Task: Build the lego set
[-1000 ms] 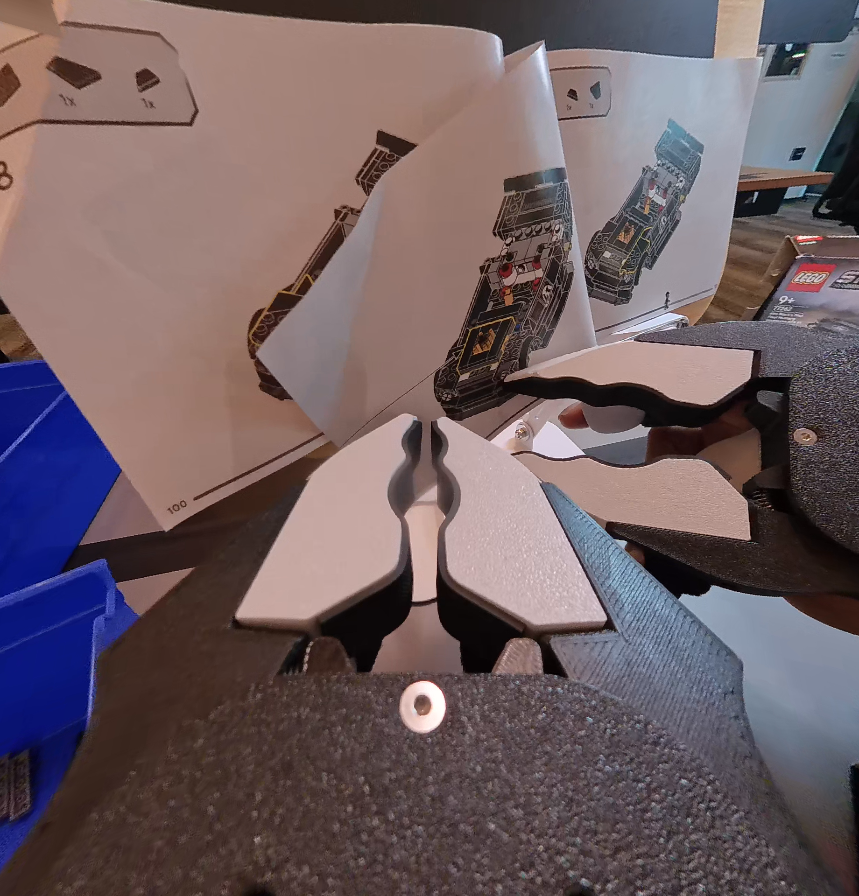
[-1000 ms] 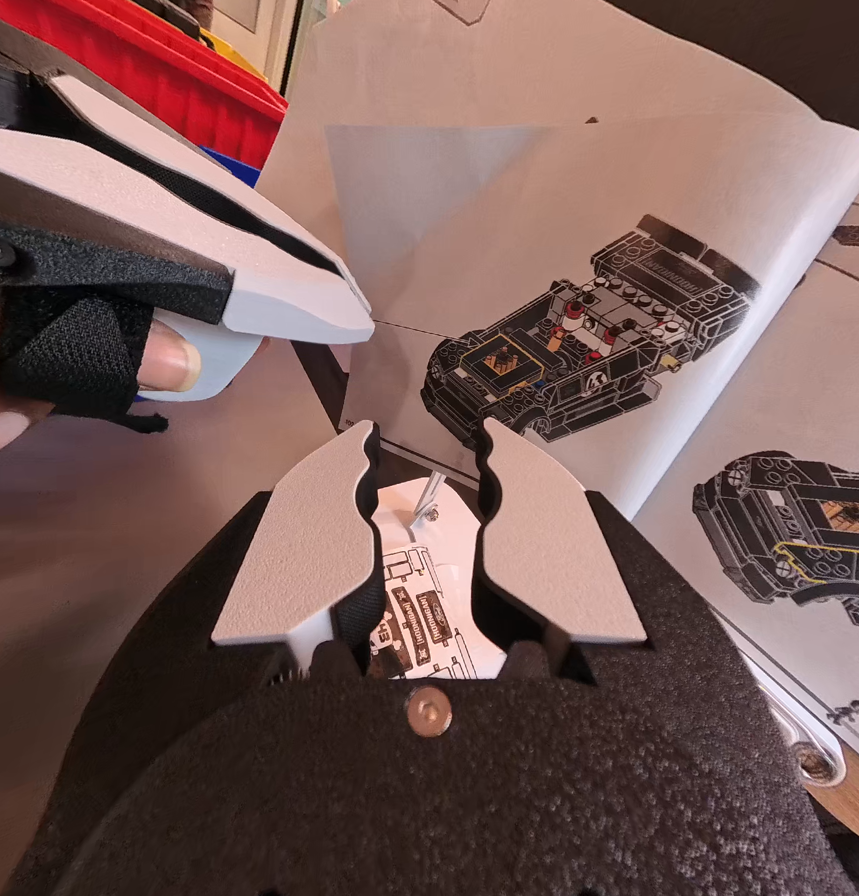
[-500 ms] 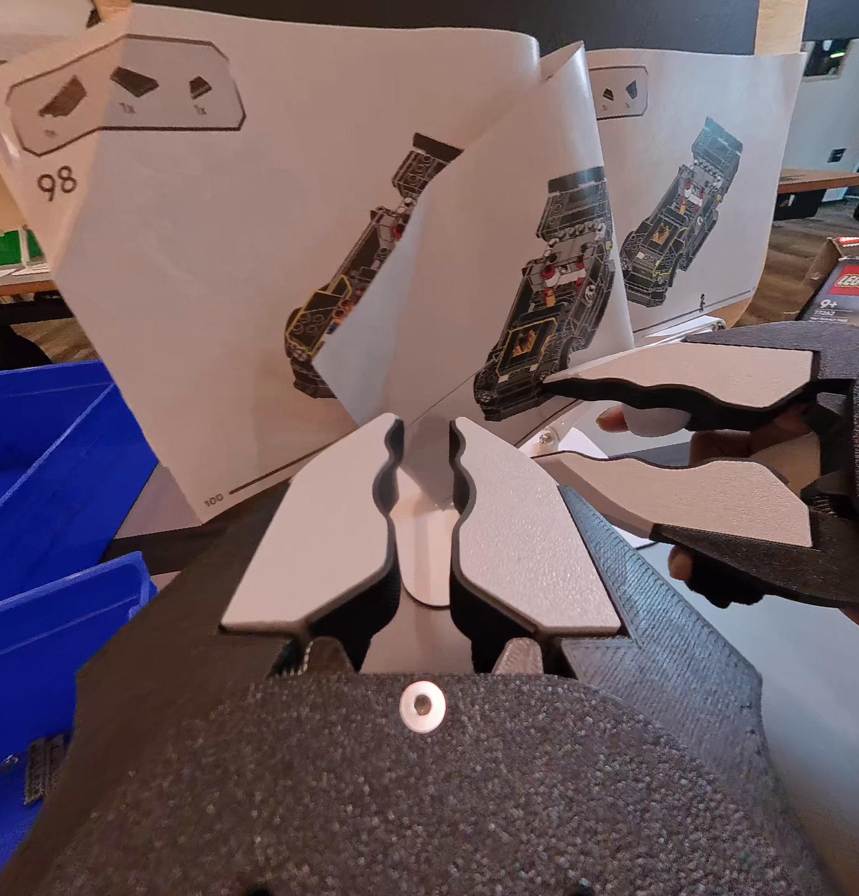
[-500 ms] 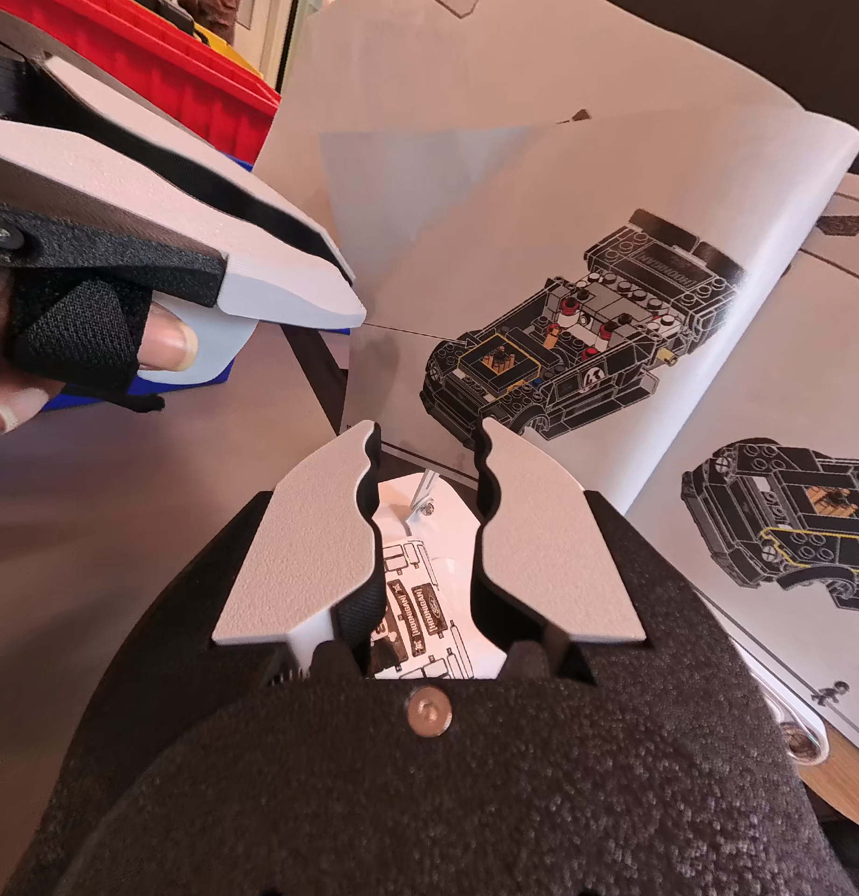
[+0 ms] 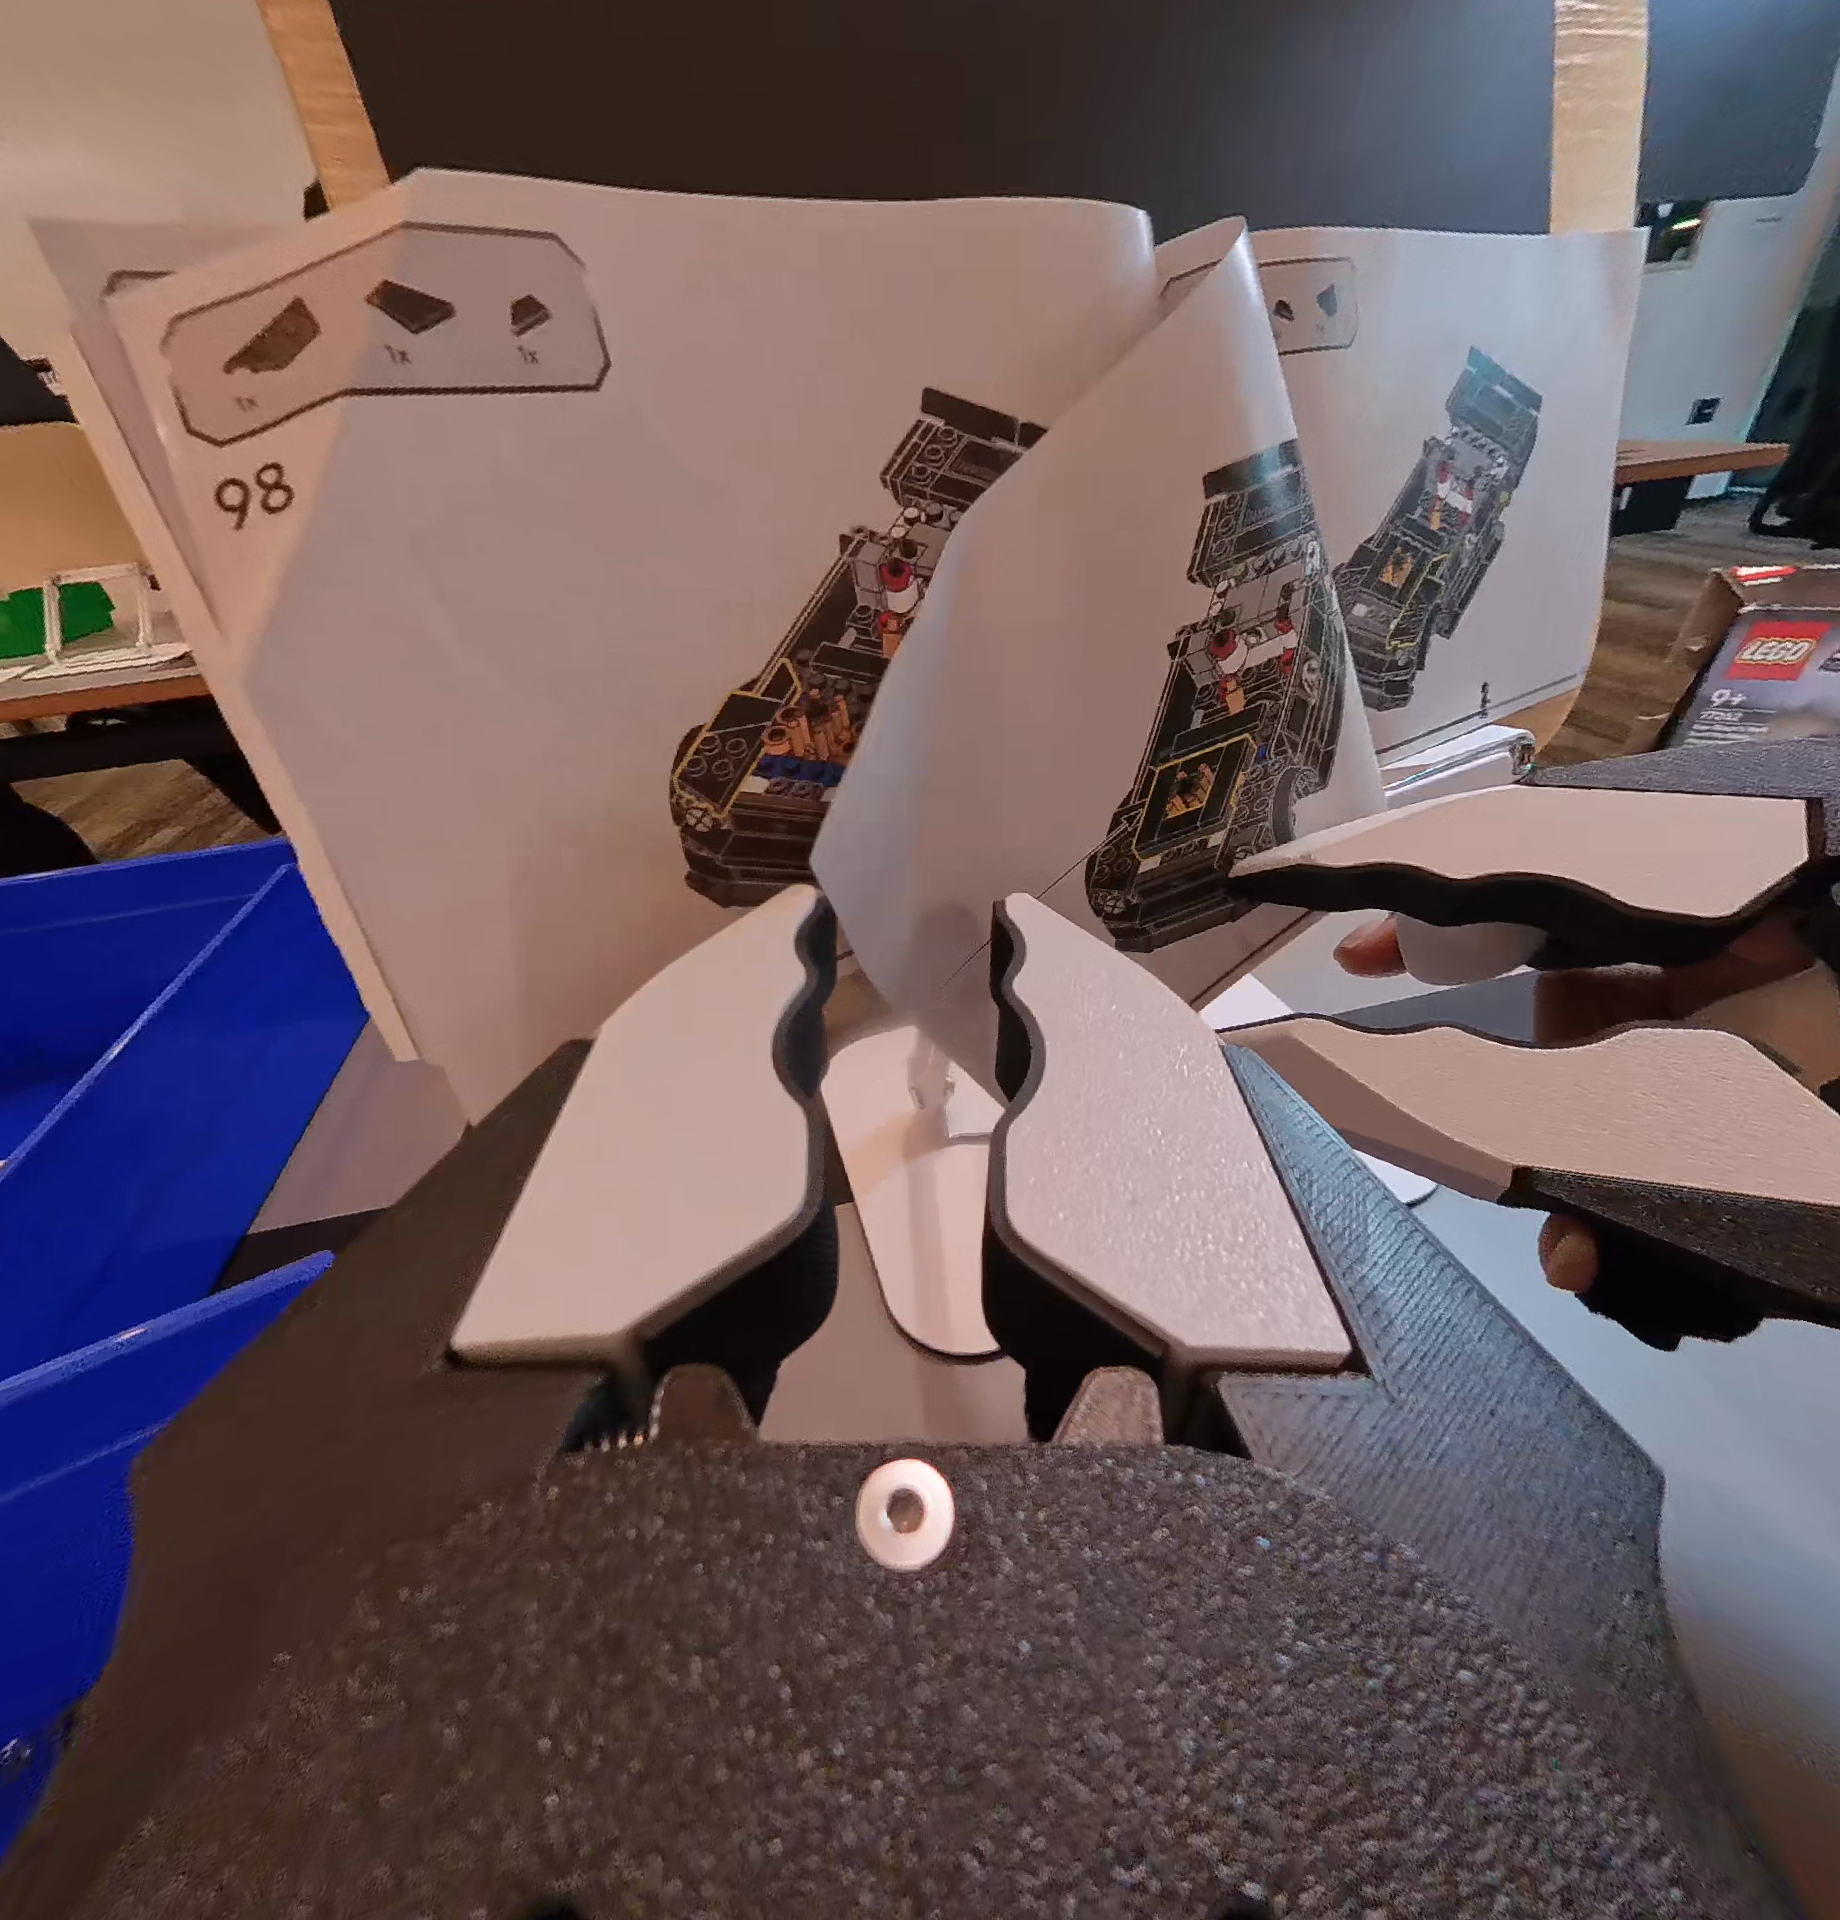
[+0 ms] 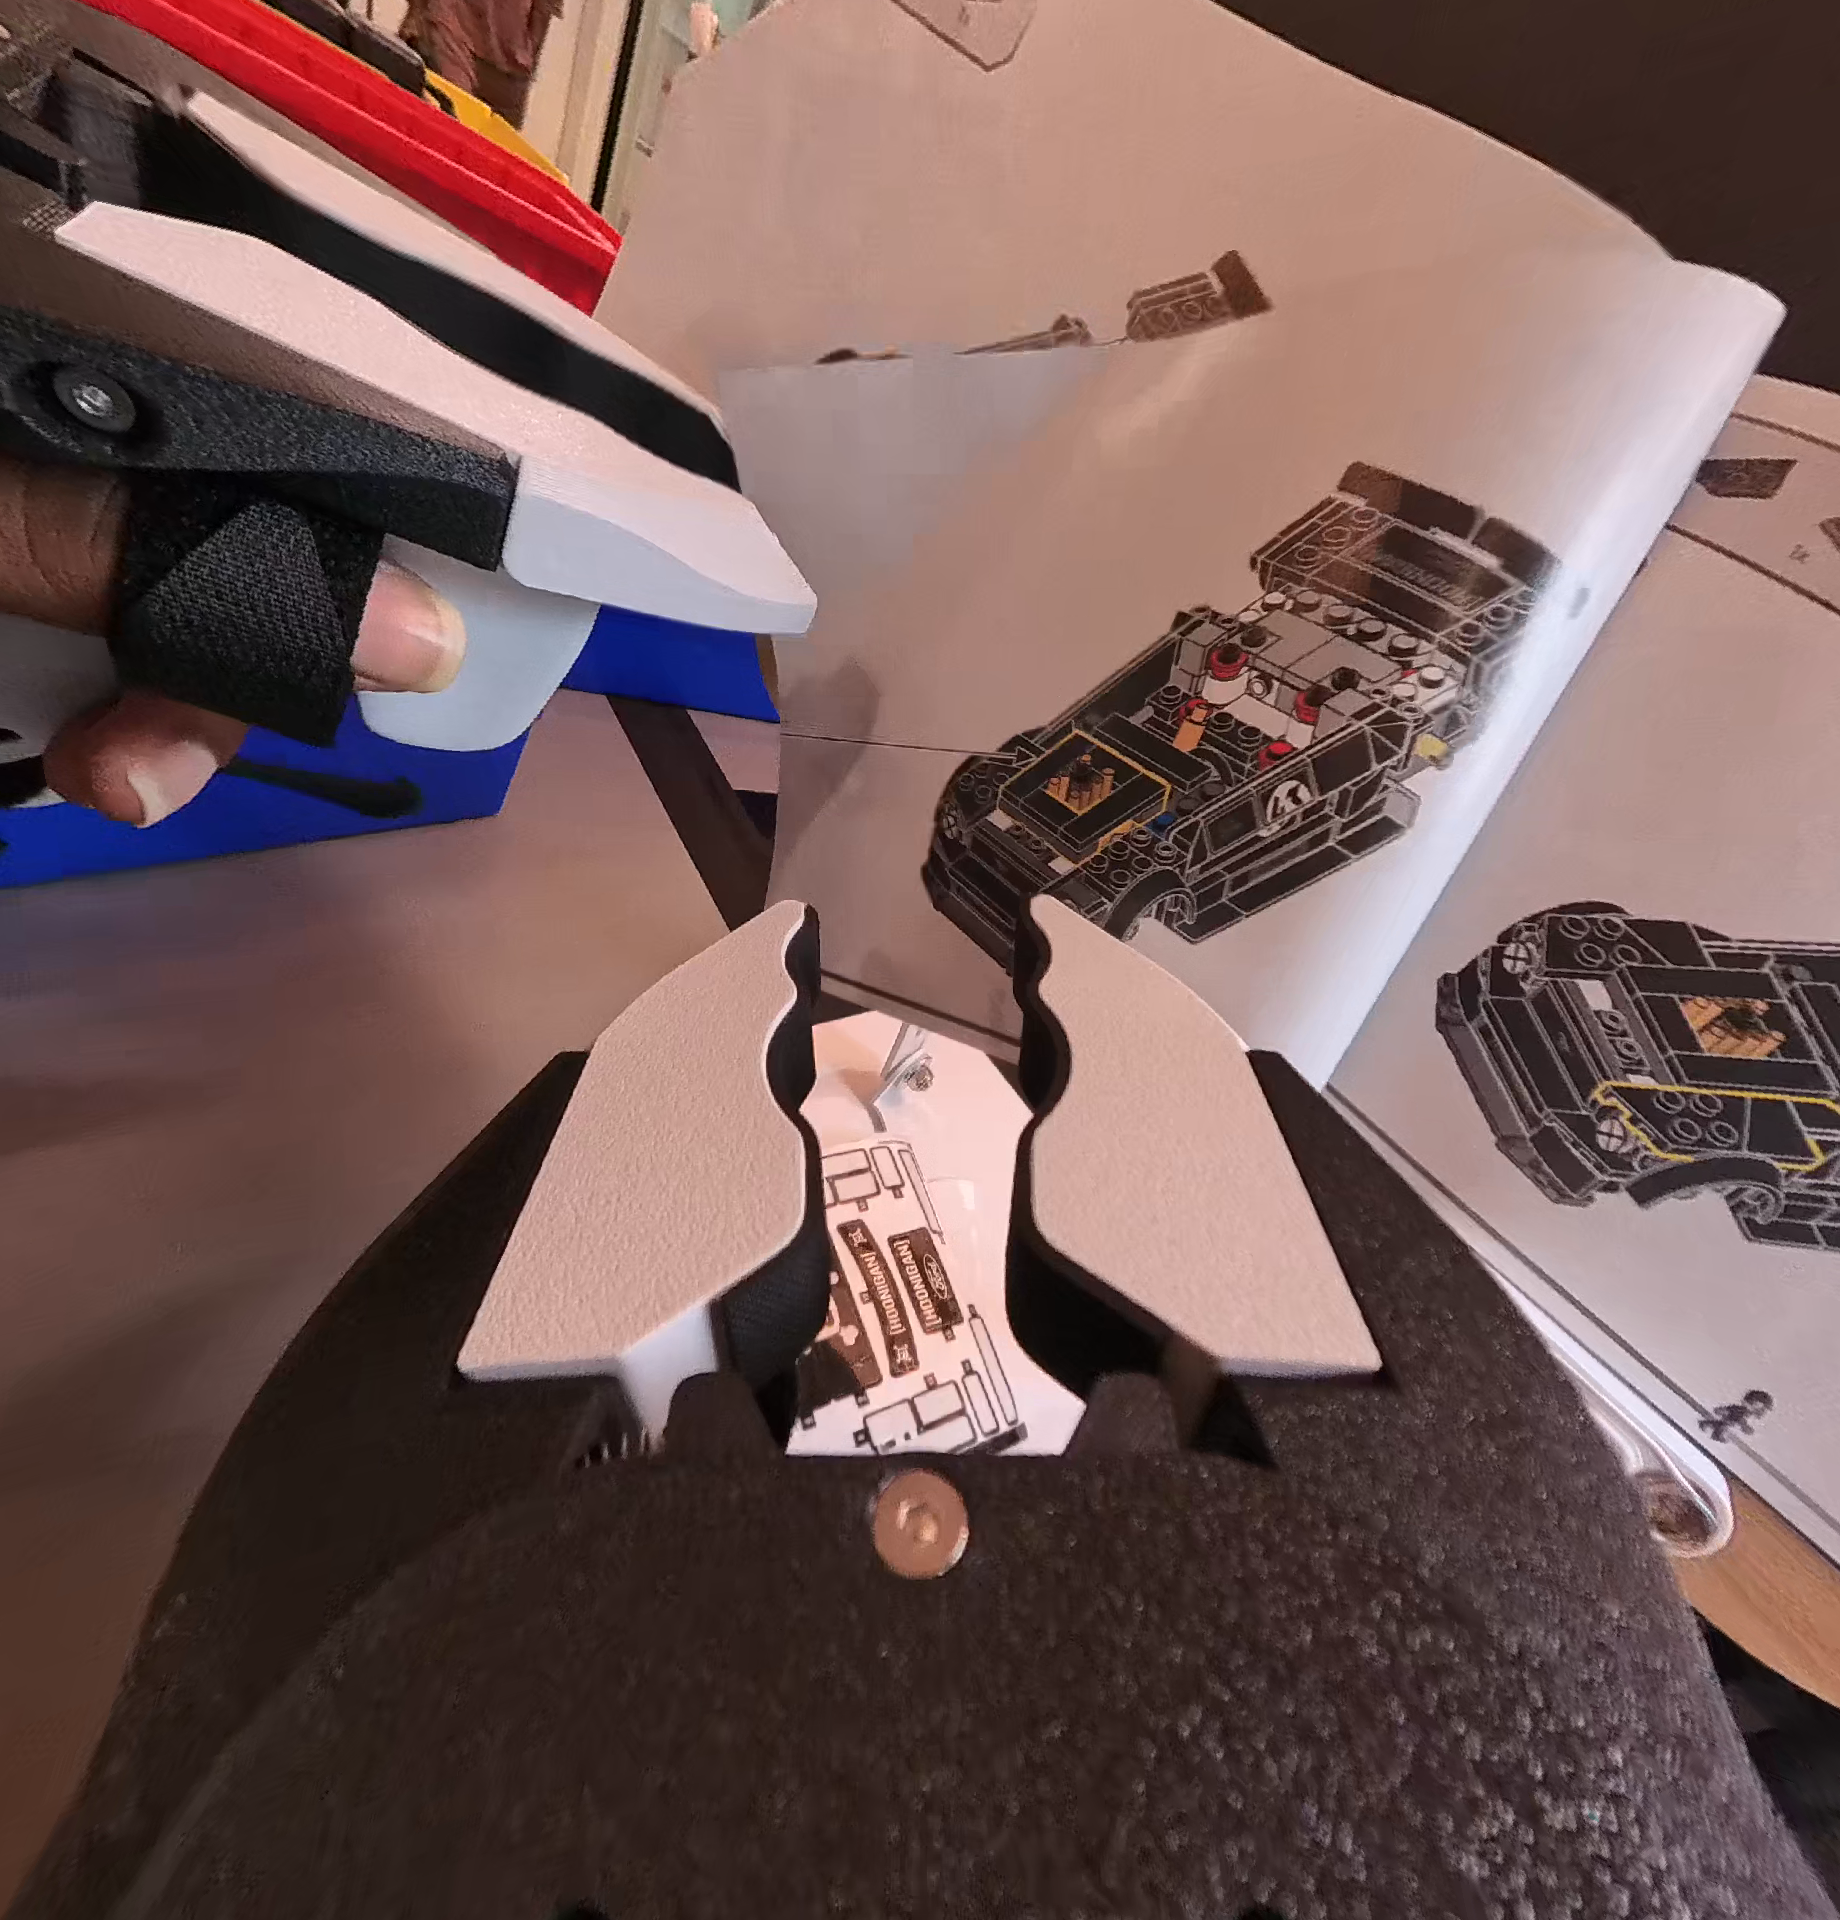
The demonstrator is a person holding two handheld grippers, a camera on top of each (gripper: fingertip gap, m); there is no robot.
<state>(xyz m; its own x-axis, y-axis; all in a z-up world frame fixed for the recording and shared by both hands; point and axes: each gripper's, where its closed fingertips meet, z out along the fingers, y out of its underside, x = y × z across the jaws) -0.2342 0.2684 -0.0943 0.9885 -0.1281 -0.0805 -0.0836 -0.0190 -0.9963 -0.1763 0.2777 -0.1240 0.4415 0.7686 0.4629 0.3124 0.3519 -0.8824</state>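
Before the instruction booklet, both claws gape.

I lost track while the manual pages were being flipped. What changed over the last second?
The left hand-held gripper opened: its fingers went from nearly closed to apart, with the curled white instruction page now standing loose between them. The right hand-held gripper stayed open over the white sticker sheet; the blue plastic bin stayed put.

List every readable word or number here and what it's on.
I won't quote writing; these bear it.
Manual page: step number and part counts, top left.
Box: logo and age mark; the rest is blurred.
Sticker sheet: small black labels.
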